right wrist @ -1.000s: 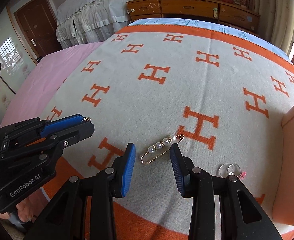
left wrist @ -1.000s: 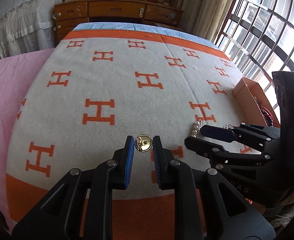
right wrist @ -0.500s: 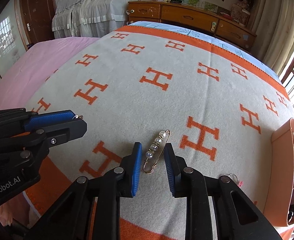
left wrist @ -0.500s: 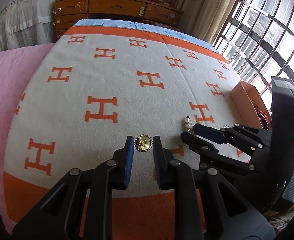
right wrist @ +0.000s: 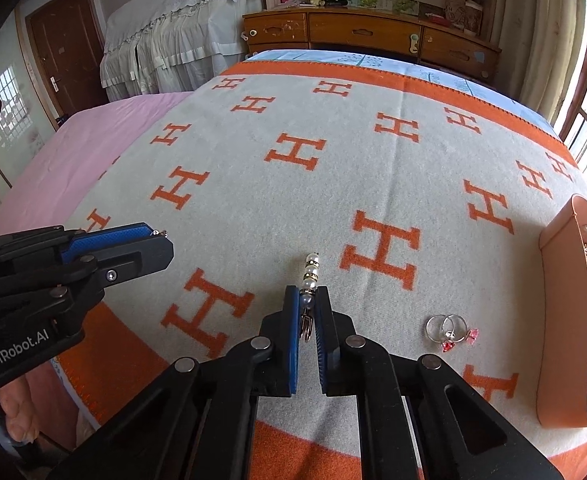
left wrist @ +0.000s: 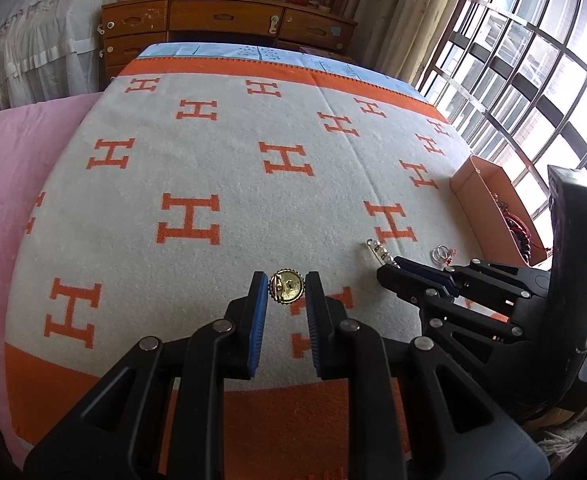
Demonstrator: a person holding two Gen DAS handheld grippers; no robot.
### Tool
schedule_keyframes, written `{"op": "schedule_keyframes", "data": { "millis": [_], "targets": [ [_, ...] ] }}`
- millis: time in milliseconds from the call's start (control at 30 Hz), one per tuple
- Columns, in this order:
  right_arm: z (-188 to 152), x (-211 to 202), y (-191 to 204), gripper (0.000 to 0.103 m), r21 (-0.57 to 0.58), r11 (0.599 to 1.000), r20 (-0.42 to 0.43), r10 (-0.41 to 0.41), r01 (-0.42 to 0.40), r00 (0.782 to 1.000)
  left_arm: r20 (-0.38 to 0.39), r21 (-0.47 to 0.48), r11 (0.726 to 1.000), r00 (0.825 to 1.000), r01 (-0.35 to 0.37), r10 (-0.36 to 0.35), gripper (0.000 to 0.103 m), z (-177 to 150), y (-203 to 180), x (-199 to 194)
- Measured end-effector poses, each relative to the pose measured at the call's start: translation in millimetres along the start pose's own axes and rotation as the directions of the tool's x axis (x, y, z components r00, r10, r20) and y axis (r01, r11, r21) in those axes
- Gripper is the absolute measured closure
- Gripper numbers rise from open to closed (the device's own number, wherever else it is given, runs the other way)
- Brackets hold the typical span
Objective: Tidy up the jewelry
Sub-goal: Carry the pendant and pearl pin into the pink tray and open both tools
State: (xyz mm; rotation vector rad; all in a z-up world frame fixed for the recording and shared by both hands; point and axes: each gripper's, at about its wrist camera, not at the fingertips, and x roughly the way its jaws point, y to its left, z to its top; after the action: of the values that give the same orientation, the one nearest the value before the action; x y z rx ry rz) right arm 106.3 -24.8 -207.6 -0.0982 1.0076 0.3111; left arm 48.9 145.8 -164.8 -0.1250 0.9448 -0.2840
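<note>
The right gripper (right wrist: 307, 312) has just been closing, and its blue fingers (right wrist: 292, 332) are now clamped on the near end of the pearl pin (right wrist: 309, 280), whose pearls stick out past the tips toward the far side. The left gripper (left wrist: 286, 292) is clamped on a round gold brooch (left wrist: 286, 286), held on edge between its fingers (left wrist: 258, 312) just above the blanket (left wrist: 221, 152).

Both pieces look gripped, so the step in hand seems to be the pick-up. The next move probably calls for a clean lift and a carry right to the orange box (right wrist: 561, 320), which already holds beads and chains.

A pair of silver hoop earrings (right wrist: 451, 330) with red stones lies on the blanket between the right gripper and the box, so the carry should pass above them. The box wall stands upright, so each piece must clear its rim. The blanket's near orange border is close under both grippers; the far side is open.
</note>
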Motion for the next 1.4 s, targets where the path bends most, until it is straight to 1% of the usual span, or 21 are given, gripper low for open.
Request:
{"op": "schedule_keyframes", "data": {
  "millis": [267, 367, 500, 700, 833, 900, 1033, 1133, 1200, 1300, 1400],
  "targets": [
    [-8.3, -39.0, -26.9, 0.096, 0.076, 0.997, 0.100, 0.005, -0.013, 0.995, 0.025, 0.041, 0.999, 0.999, 0.026, -0.027, 0.087, 2.9, -29.5, -10.3],
    [-11.5, -58.4, -39.9, 0.096, 0.103, 0.995, 0.150, -0.001, -0.014, 0.989, 0.030, 0.068, 0.997, 0.999, 0.029, -0.031, 0.087, 7.4, -49.0, -11.5],
    [-18.0, -86.8, -64.1, 0.096, 0.146, 0.989, 0.218, -0.028, -0.004, 0.975, 0.025, 0.107, 0.993, 0.998, 0.052, -0.055, 0.087, 18.2, -81.9, -10.9],
    [-31.9, -138.5, -123.0, 0.096, 0.232, 0.972, 0.311, -0.105, 0.032, 0.944, 0.041, 0.199, 0.976, 0.994, 0.090, -0.100, 0.087, 41.7, -149.4, -11.6],
    [-46.2, -168.3, -176.0, 0.096, 0.318, 0.948, 0.341, -0.119, 0.005, 0.932, 0.042, 0.248, 0.961, 0.989, 0.125, -0.140, 0.087, 58.6, -198.4, -3.9],
    [-52.6, -177.5, -198.6, 0.096, 0.344, 0.939, 0.345, -0.143, 0.017, 0.928, 0.034, 0.266, 0.953, 0.986, 0.146, -0.160, 0.087, 66.7, -221.4, 3.4],
    [-63.3, -182.4, -238.4, 0.096, 0.392, 0.920, 0.338, -0.156, 0.012, 0.928, 0.014, 0.285, 0.942, 0.982, 0.175, -0.187, 0.087, 81.2, -260.6, 24.5],
    [-68.2, -177.8, -257.5, 0.096, 0.406, 0.912, 0.325, -0.204, 0.058, 0.923, -0.004, 0.295, 0.939, 0.983, 0.175, -0.182, 0.087, 89.6, -282.6, 43.8],
    [-71.7, -173.7, -269.9, 0.096, 0.410, 0.909, 0.310, -0.221, 0.079, 0.925, -0.017, 0.296, 0.939, 0.984, 0.174, -0.177, 0.087, 94.3, -293.4, 56.3],
    [-72.4, -162.7, -285.0, 0.096, 0.426, 0.902, 0.292, -0.212, 0.072, 0.933, -0.034, 0.305, 0.937, 0.985, 0.170, -0.168, 0.087, 97.3, -303.1, 71.9],
    [-71.5, -151.0, -292.3, 0.096, 0.426, 0.901, 0.275, -0.215, 0.081, 0.937, -0.042, 0.317, 0.934, 0.986, 0.165, -0.160, 0.087, 97.2, -308.4, 82.0]
  ]
}}
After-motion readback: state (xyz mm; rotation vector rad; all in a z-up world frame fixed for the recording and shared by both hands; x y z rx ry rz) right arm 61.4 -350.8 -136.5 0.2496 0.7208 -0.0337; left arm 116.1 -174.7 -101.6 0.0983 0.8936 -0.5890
